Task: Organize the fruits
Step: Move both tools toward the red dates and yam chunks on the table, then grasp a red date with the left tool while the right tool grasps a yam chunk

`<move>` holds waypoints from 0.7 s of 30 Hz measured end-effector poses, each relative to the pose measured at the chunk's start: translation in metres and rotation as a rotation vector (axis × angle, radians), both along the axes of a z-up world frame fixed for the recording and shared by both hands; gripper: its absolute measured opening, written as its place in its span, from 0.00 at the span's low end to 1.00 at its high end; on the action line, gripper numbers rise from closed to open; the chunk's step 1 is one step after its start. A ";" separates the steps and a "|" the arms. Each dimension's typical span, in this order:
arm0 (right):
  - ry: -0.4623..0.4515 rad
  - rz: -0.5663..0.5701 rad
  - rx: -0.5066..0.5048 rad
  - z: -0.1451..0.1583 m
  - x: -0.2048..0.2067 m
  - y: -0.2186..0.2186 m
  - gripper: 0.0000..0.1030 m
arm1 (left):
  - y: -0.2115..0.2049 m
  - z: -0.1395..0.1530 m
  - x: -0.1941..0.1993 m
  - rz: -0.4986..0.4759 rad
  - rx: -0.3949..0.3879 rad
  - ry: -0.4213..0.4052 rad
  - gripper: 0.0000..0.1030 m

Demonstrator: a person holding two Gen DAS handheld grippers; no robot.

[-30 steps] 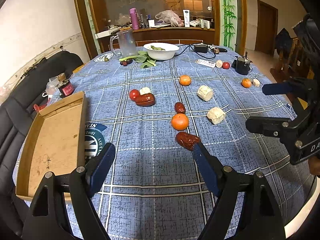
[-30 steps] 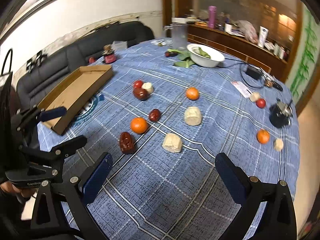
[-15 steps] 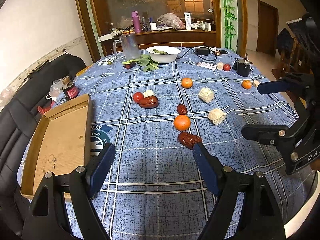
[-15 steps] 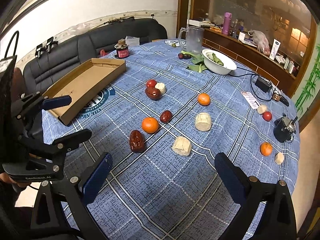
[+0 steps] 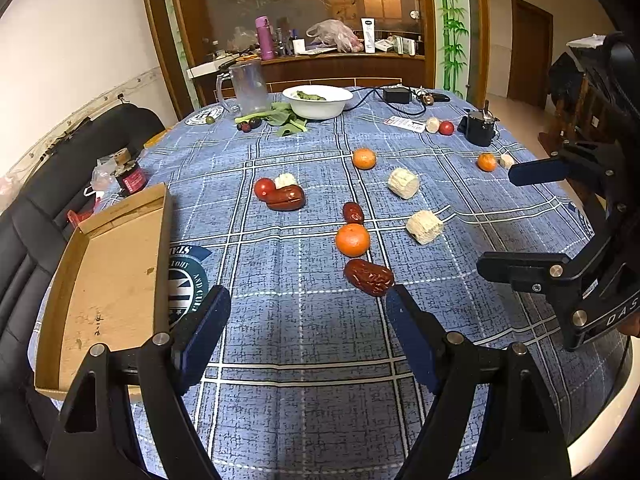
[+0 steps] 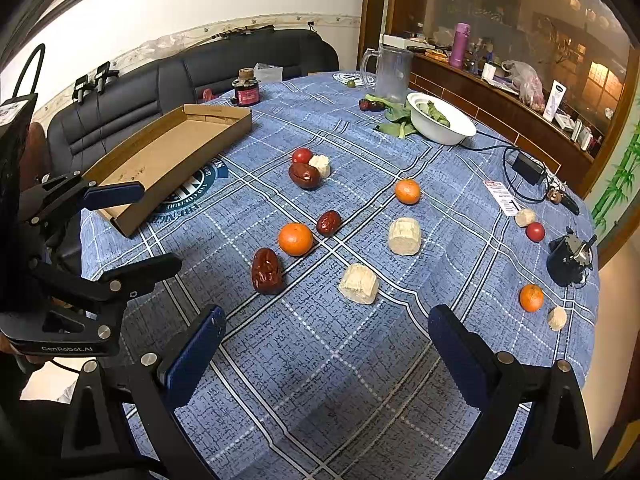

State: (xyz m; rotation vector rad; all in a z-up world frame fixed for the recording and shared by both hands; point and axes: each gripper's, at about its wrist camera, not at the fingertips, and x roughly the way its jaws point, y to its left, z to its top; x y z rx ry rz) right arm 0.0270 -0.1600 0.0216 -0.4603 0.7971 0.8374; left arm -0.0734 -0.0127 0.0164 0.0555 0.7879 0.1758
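Observation:
Fruits lie scattered on a blue plaid tablecloth (image 5: 304,320). A dark red date (image 5: 369,277) lies nearest my left gripper (image 5: 308,320), with an orange (image 5: 352,239) and a smaller date (image 5: 353,213) behind it. Two pale corn-like pieces (image 5: 425,227) (image 5: 403,183), a far orange (image 5: 364,159), and a tomato (image 5: 264,188) beside a large date (image 5: 286,198) lie further off. An open cardboard tray (image 5: 104,280) sits at the left. My left gripper is open and empty. My right gripper (image 6: 326,346) is open and empty, above the cloth in front of a pale piece (image 6: 359,284) and the date (image 6: 267,271).
A white bowl (image 5: 318,101) with greens, a clear jug (image 5: 248,88), a black pot (image 5: 479,128), a small orange (image 5: 487,162), a tomato (image 5: 446,128) and a cable lie at the far side. A black sofa (image 6: 160,88) stands behind the tray. The table's edge runs near right.
Both grippers have drawn back and risen a little, so the fruits appear slightly farther away. Nothing on the table has moved. Both grippers stay open.

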 end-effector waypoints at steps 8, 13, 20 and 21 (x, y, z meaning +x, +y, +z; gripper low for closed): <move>0.006 -0.010 0.005 -0.002 0.004 -0.006 0.99 | -0.003 -0.002 0.004 -0.008 0.000 0.009 0.78; 0.007 -0.009 0.002 -0.003 0.005 -0.008 0.98 | -0.003 -0.003 0.007 -0.013 -0.005 0.017 0.78; 0.018 -0.009 0.002 -0.007 0.009 -0.007 0.98 | -0.001 -0.009 0.012 -0.019 -0.035 0.039 0.78; 0.022 -0.009 0.001 -0.009 0.011 -0.006 0.98 | -0.001 -0.010 0.013 -0.021 -0.040 0.042 0.78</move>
